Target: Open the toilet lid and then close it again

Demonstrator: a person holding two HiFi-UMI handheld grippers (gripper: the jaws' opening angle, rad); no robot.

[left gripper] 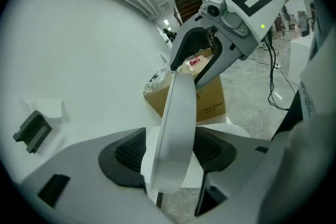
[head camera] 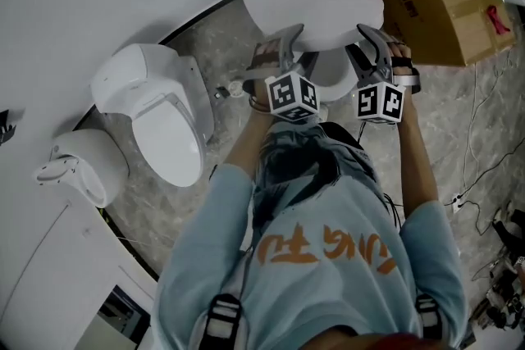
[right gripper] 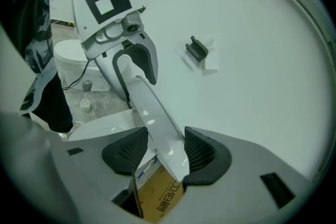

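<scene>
White plastic toilet lid — half-raised, its side edges pinched between the jaws of the left gripper and right gripper. Likely risk: the smooth edge slips from either pinch — lid slams down.

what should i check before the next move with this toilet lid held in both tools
1. left tool clamped on the toilet lid edge: ok, the lid sits between its pads.
2. right tool clamped on the same edge: ok.
3. lid lifted off the bowl: ok, the bowl shows beneath the tilted lid.
4. cardboard box clear of the lid's side: cannot tell, they look close in the head view.
5. second toilet out of the way: ok, it stands apart on the left.
</scene>
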